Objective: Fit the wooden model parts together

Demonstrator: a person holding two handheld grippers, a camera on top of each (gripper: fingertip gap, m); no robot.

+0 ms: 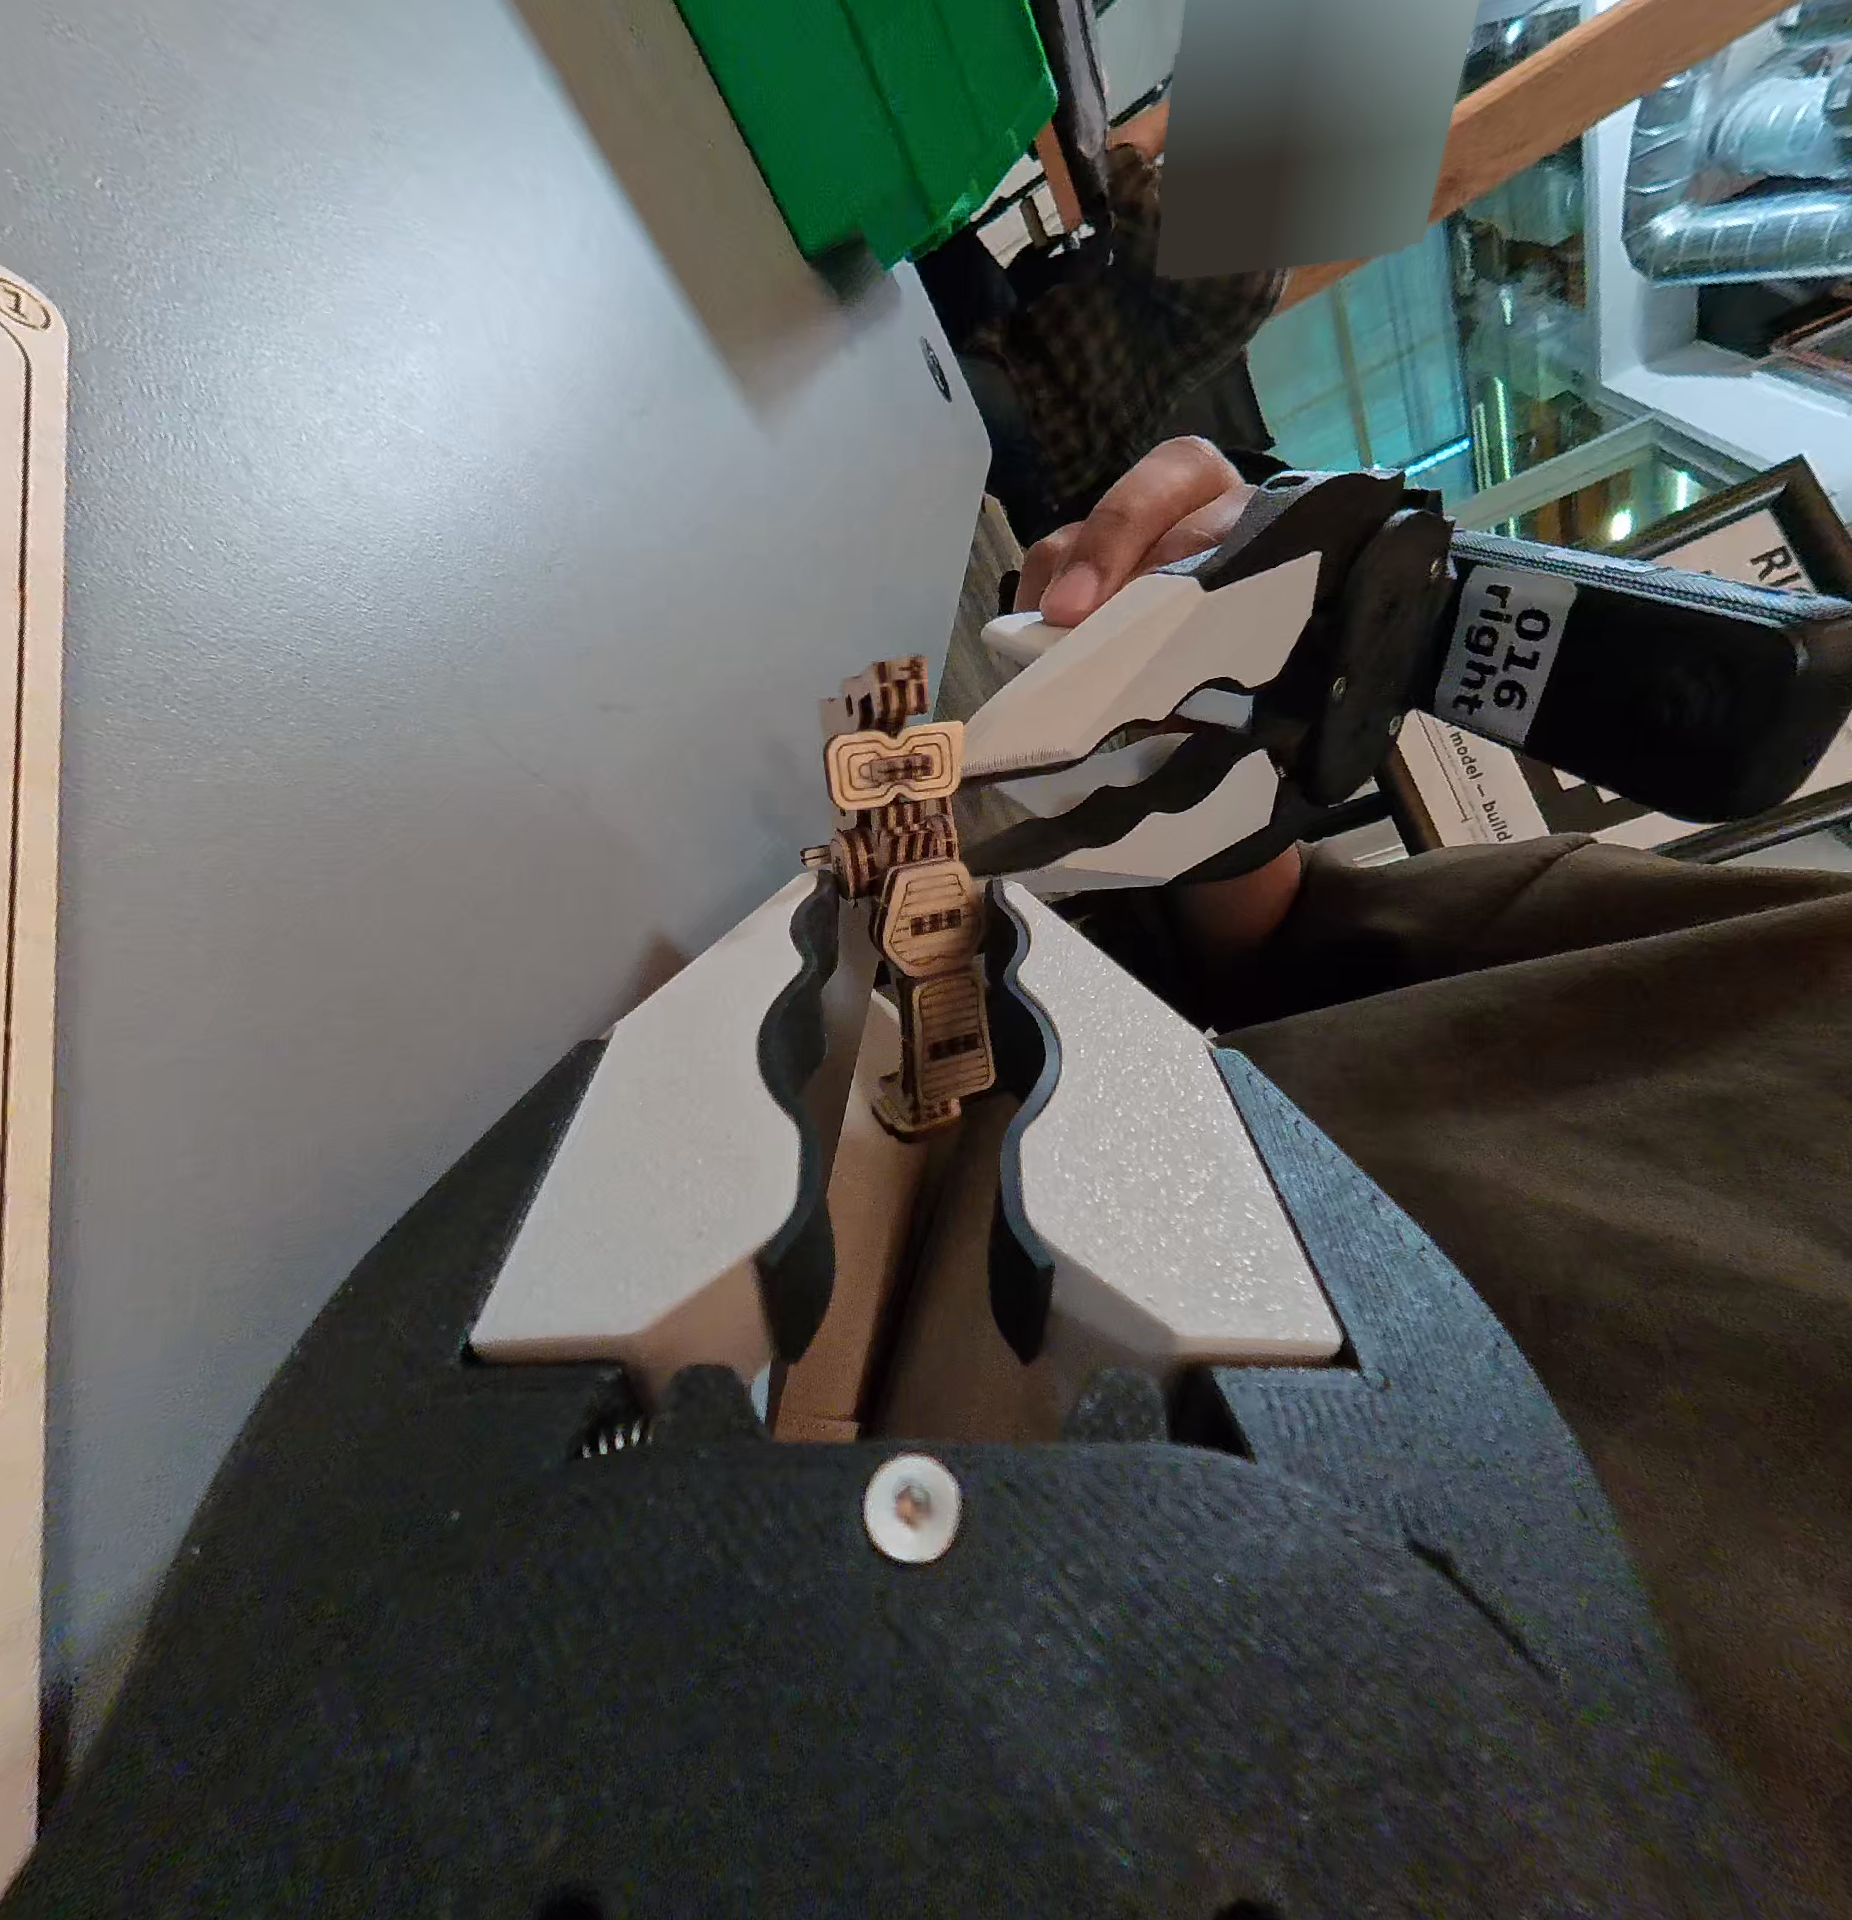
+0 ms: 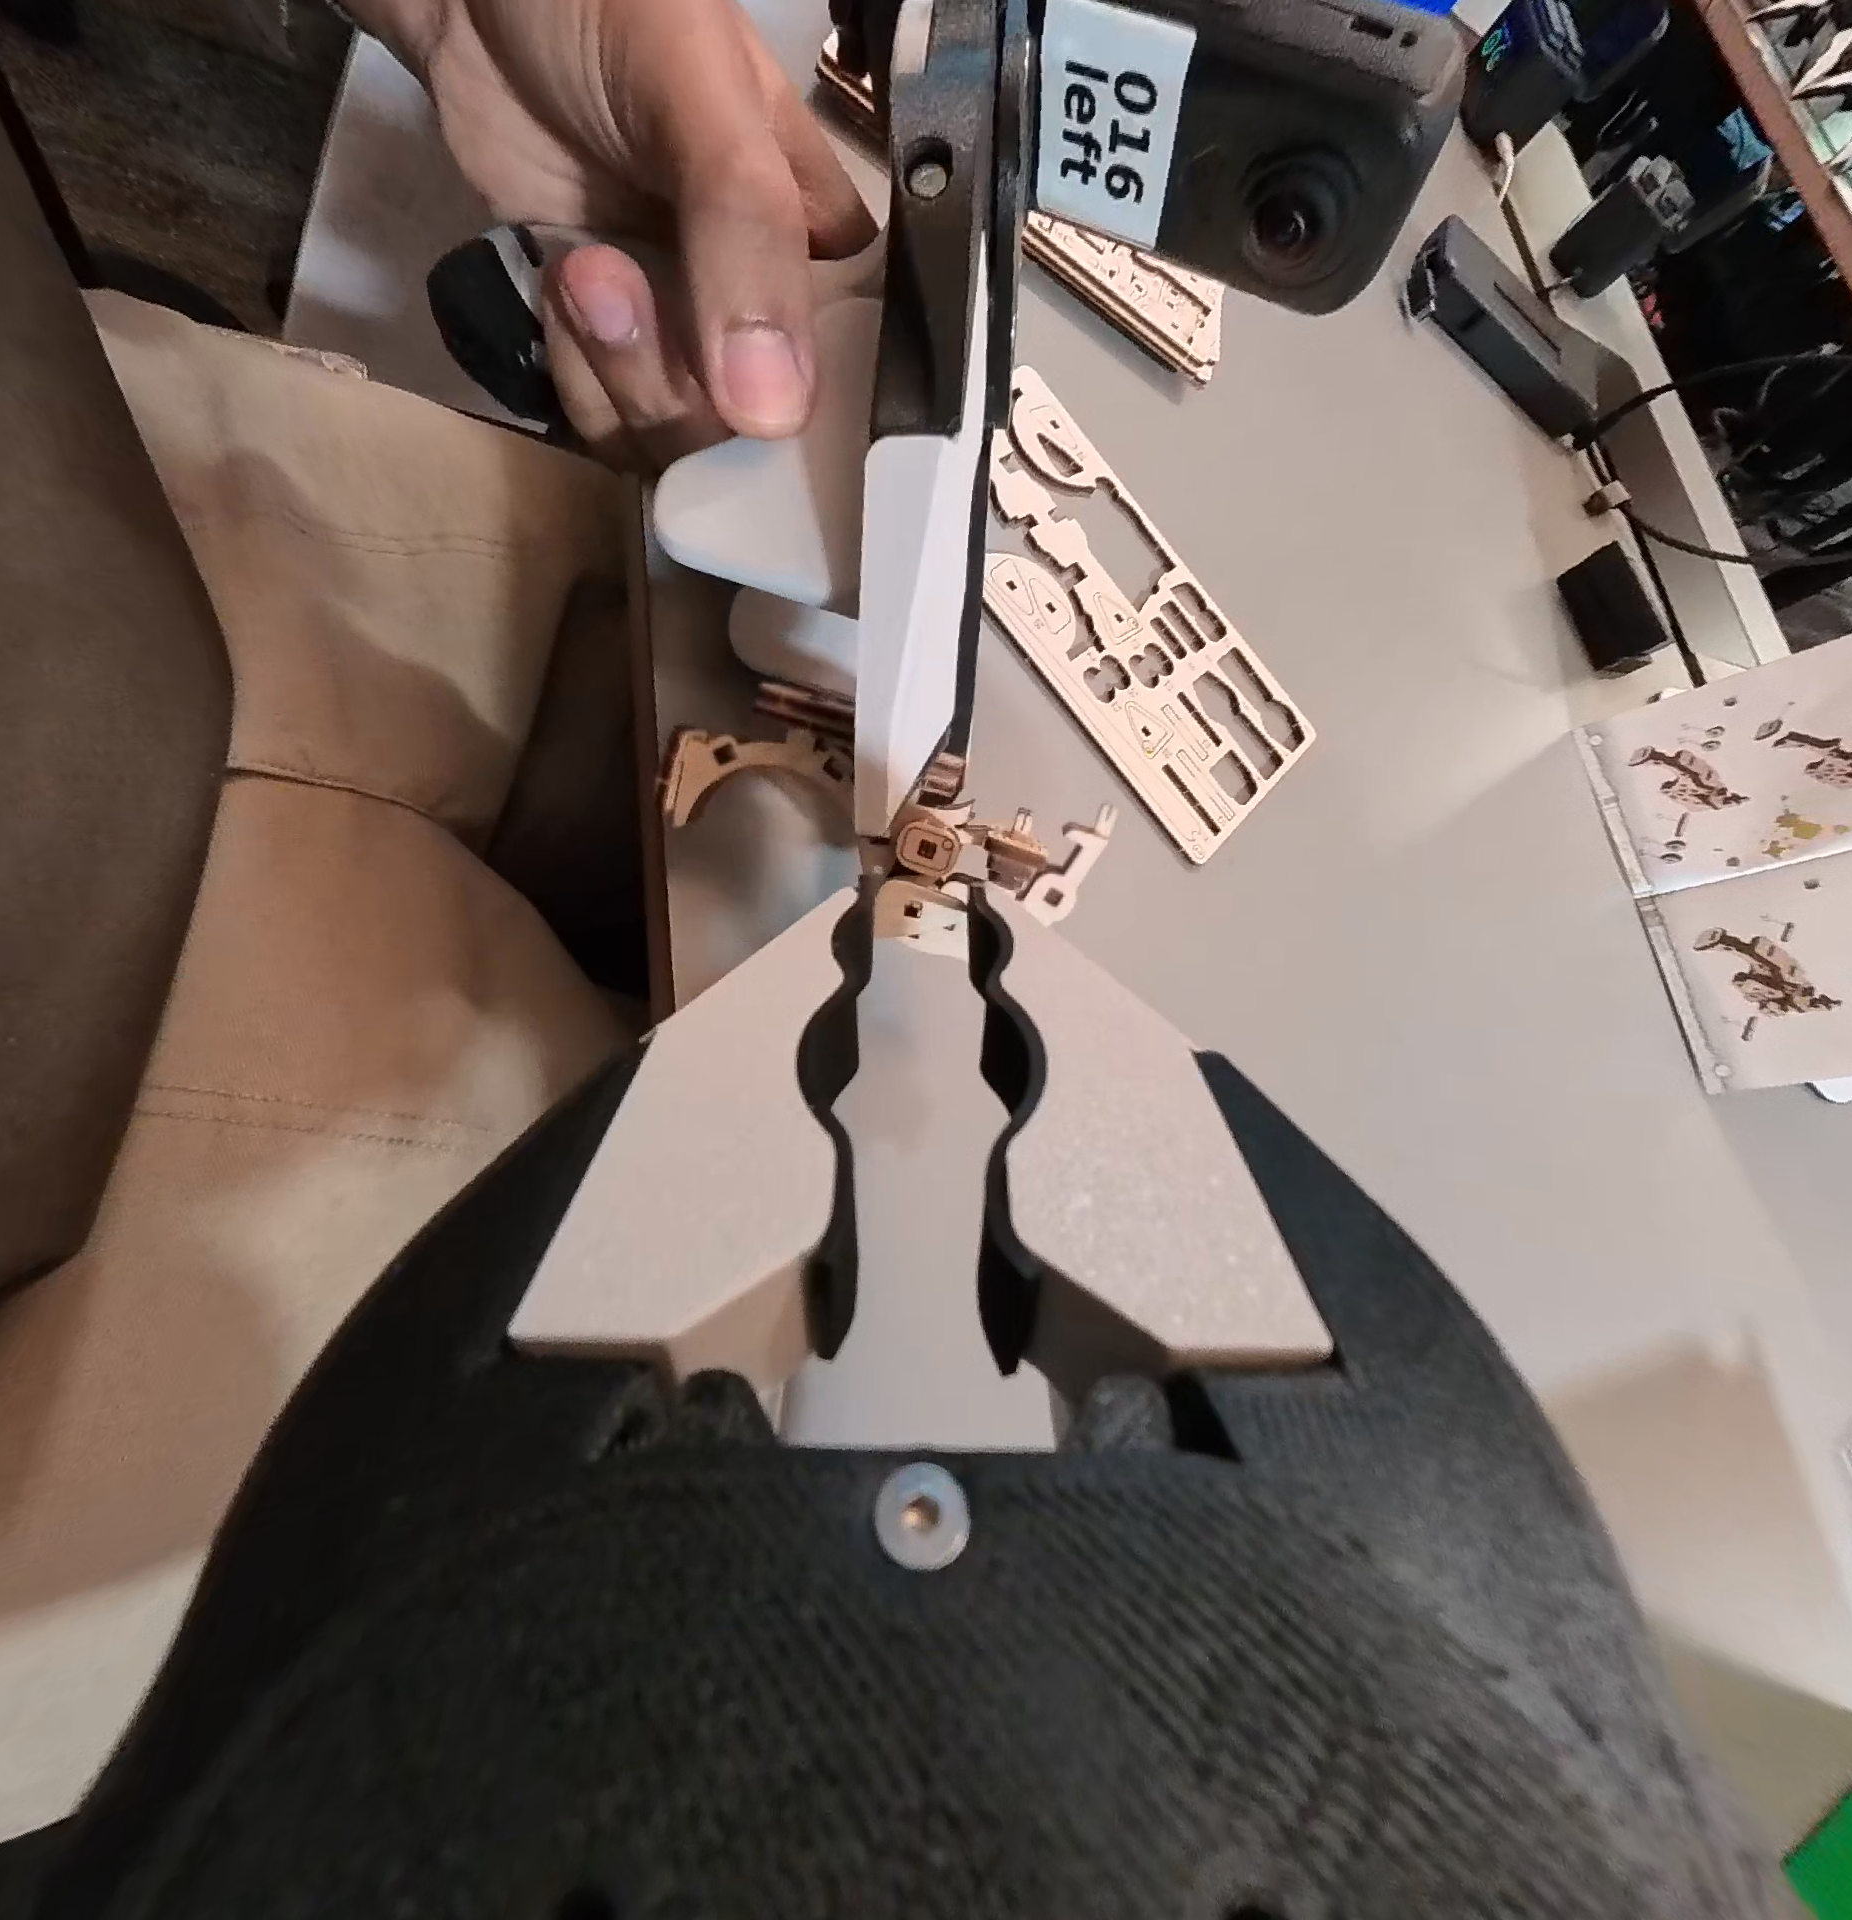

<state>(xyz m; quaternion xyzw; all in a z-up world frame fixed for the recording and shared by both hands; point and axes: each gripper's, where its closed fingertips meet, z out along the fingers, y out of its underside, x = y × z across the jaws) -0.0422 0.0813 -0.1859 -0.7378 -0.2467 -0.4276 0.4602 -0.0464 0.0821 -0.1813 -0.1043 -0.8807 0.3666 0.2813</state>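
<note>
A small wooden model (image 1: 927,935), layered with engraved plates and pegs, is held in the air over the table edge. In the left wrist view it stands between the tips of my left gripper (image 1: 911,888), which is shut on its lower part. My right gripper (image 1: 966,816) comes in from the right and pinches the model's upper part beside an engraved plate (image 1: 894,771). In the right wrist view my right gripper (image 2: 911,899) is shut on the model (image 2: 927,847), and the left gripper (image 2: 906,800) comes down edge-on from above onto the same piece.
On the grey table (image 2: 1369,935) lie a wooden sheet with cut-outs (image 2: 1140,644), a loose arched part (image 2: 735,769), a small hooked part (image 2: 1073,868) and instruction sheets (image 2: 1753,862). Another wooden sheet (image 1: 8,831) lies at the left edge. A green bin (image 1: 880,114) stands far off. The tips of both grippers are at nearly the same place.
</note>
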